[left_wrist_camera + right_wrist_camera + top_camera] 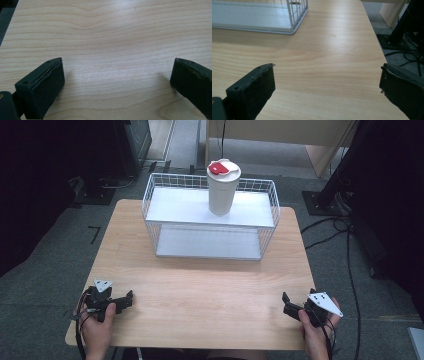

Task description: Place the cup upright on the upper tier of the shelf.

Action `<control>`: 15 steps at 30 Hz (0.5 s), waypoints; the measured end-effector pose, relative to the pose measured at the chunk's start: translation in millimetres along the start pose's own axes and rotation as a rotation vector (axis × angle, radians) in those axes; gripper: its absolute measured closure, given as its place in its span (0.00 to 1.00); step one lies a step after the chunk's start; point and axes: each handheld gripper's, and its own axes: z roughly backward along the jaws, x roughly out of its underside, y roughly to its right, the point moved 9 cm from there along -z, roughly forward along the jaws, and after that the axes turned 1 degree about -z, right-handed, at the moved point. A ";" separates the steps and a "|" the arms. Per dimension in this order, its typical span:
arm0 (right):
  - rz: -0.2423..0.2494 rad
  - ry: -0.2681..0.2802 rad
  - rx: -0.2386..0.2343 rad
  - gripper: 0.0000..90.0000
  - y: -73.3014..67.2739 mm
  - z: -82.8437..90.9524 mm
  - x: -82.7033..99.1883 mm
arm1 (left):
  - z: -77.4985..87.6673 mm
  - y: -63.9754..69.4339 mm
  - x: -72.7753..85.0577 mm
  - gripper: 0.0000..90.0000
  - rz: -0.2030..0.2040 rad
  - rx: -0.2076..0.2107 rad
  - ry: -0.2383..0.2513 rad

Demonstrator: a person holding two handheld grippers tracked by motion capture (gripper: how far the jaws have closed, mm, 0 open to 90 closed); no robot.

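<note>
High view shows our left gripper [120,301] and right gripper [291,306], jaws spread and empty, on the worktop [200,290] well short of the wire rack [210,220]. The cup [222,189] stands on the rack's upper shelf; we judge a careless reach could topple it.

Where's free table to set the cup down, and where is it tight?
Free: the broad wooden table strip between the wire rack and the left gripper and right gripper, both open; also the rack's lower shelf. Tight: the narrow margins left and right of the rack. The cup stands on the top shelf.
</note>
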 end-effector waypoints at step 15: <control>-0.027 -0.176 0.009 0.00 20.9 4.5 35.0 | 0.0 0.0 0.0 0.00 0.000 0.000 0.000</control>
